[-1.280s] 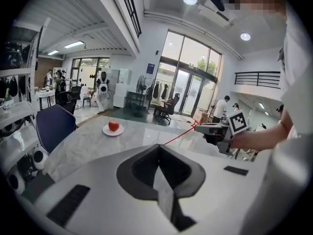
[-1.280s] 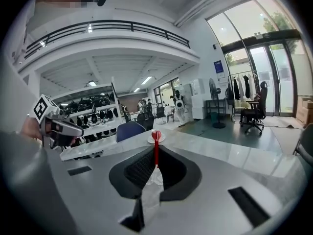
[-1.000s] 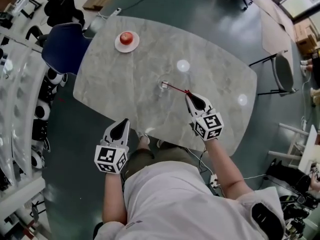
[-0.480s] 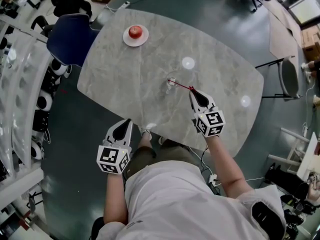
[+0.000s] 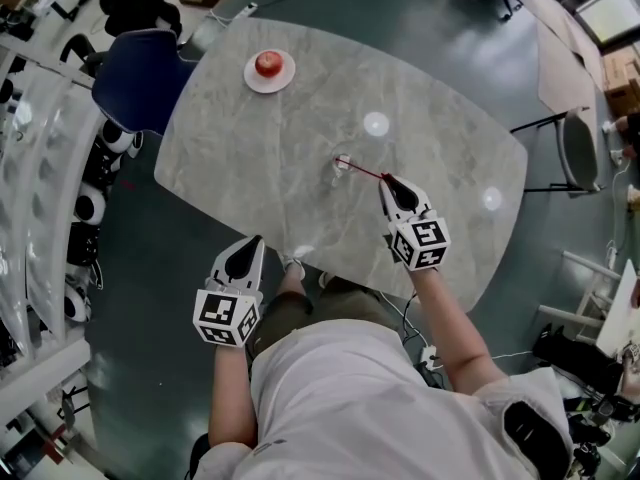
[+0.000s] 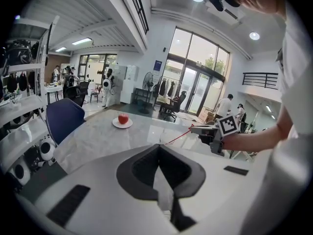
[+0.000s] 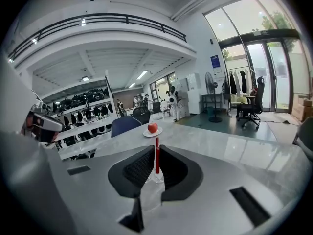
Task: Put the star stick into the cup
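Note:
A thin red star stick (image 5: 364,172) slants from my right gripper (image 5: 388,181) down to a small clear cup (image 5: 341,164) in the middle of the marble table (image 5: 250,158). The right gripper is shut on the stick's near end. In the right gripper view the stick (image 7: 157,155) runs between the jaws and its far end meets the clear cup (image 7: 156,176). My left gripper (image 5: 251,241) hangs off the table's near edge, shut and holding nothing. The left gripper view shows the stick (image 6: 176,137) and the right gripper (image 6: 209,130) across the table.
A red apple (image 5: 269,63) on a white plate sits at the table's far left. A blue chair (image 5: 135,78) stands beyond that corner, and a grey chair (image 5: 572,148) stands to the right. Shelves (image 5: 40,168) line the left side.
The head view has shifted slightly since a second ago. The right gripper still holds the stick with its tip at the cup. The left gripper has not moved.

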Demonstrator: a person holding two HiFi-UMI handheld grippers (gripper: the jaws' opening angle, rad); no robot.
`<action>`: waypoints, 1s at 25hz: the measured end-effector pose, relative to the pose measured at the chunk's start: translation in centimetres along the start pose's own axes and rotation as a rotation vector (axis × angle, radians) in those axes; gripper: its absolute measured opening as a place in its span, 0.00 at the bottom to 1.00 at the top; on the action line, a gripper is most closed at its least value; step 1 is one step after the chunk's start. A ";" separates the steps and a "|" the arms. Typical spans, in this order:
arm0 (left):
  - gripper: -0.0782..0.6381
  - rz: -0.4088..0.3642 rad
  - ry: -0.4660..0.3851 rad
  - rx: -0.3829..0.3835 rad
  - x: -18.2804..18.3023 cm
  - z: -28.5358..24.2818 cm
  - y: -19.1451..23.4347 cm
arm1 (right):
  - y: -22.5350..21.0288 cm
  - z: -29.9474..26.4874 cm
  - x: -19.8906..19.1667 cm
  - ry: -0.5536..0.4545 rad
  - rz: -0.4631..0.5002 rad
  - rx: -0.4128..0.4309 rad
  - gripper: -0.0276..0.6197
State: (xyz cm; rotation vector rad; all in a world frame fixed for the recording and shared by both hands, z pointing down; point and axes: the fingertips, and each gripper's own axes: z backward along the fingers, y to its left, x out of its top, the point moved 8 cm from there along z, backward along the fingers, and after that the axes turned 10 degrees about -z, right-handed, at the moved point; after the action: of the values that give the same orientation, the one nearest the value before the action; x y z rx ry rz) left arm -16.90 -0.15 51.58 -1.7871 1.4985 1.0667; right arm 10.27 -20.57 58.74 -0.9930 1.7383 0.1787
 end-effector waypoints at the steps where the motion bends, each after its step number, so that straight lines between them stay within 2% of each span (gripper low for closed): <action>1: 0.11 -0.001 -0.001 -0.002 0.0 -0.1 0.0 | 0.0 0.0 0.0 -0.003 -0.002 -0.002 0.12; 12: 0.11 -0.036 -0.018 -0.048 1.2 -1.3 0.1 | 0.2 1.4 1.1 -0.039 -0.007 -0.017 0.13; 25: 0.11 -0.127 -0.077 -0.183 5.2 -4.4 -0.5 | 1.0 6.4 4.6 -0.156 -0.019 -0.068 0.08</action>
State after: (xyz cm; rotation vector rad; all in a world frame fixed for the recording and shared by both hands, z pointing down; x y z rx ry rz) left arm -15.16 -6.40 49.42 -1.9136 1.2583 1.2260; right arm 13.82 -18.81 51.88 -1.0179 1.5889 0.2973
